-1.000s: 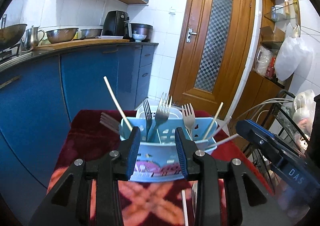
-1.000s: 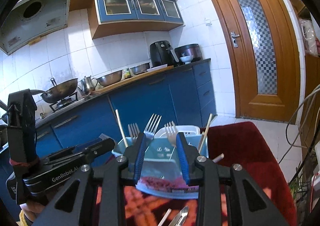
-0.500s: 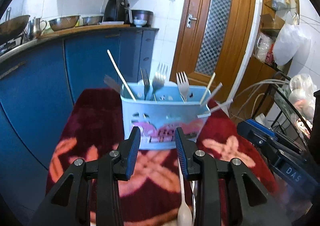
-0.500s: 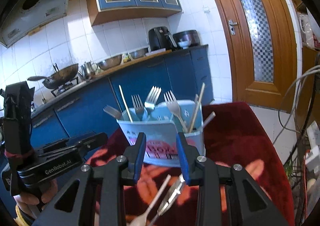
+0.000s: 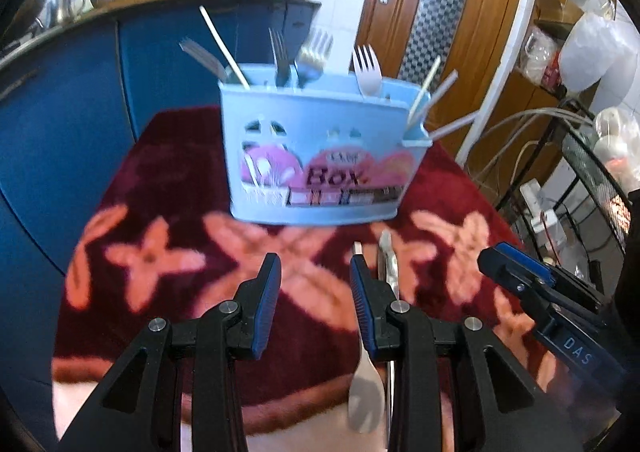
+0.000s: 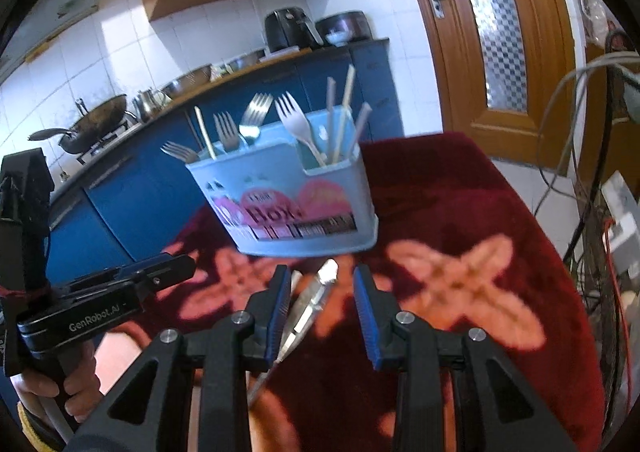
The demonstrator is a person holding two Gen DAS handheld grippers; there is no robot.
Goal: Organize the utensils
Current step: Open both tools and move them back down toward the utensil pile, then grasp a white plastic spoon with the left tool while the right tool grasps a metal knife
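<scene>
A pale blue plastic utensil holder [image 5: 316,147] is stood upright on a dark red cloth [image 5: 160,187] patterned with pink cross-shaped flowers, towards the far end of the cloth and in front of blue kitchen cabinets. Its front is decorated with pink domes, the word "Box" and a strip of small pictures, and small cut-outs are seen near its rim. Metal forks [image 5: 304,55] and a white plastic fork [image 5: 366,67] are held tines-up in the main part, with one pale stick [image 5: 224,47] leaning to the left; more sticks [image 6: 340,115] are gathered in a smaller side pocket at the right end. On the cloth just in front of the holder, a white plastic spoon [image 5: 366,392] and a metal utensil [image 6: 310,308] are laid side by side, pointing towards the holder. The left gripper [image 5: 314,300] is held above the cloth with its jaws apart and nothing between them; the spoon is partly hidden behind its right finger. The right gripper [image 6: 322,308] is likewise parted, and the metal utensil is seen in the gap between its fingers, though no contact with the pads can be made out. Only in the left wrist view is the bowl of the spoon shown. Only in the right wrist view are a hand [image 6: 72,392] on the left gripper's handle, a wok and wall cupboards shown.
</scene>
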